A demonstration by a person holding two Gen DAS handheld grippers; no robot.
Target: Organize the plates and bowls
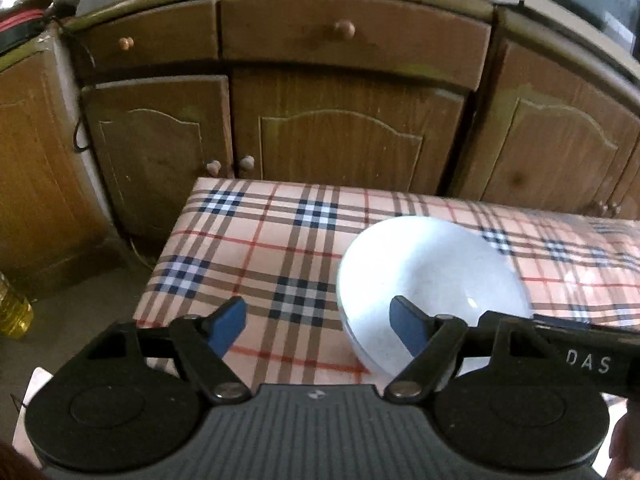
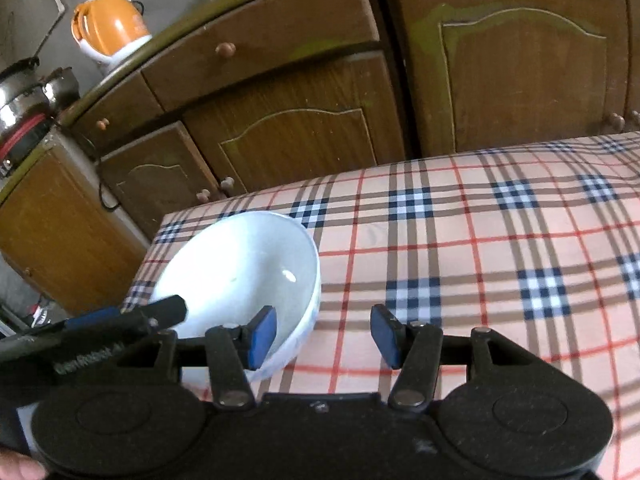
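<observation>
one white bowl (image 1: pixel 430 276) sits upright on the plaid tablecloth (image 1: pixel 256 248), near the cloth's left end and close to its near edge. no plate shows in either view. two grippers flank it. the left gripper (image 1: pixel 318 326) is spread wide and grips nothing; one of its two blue pads (image 1: pixel 408 326) shows in front of the bowl's near left side, the other over bare cloth. the right gripper (image 2: pixel 324 334) is likewise wide apart and empty, its left pad in front of the bowl's near right rim; whether either pad touches the bowl i cannot tell. behind the table stand brown wooden cabinets (image 1: pixel 340 140), with one orange kettle (image 2: pixel 110 26) on the counter at far left.
</observation>
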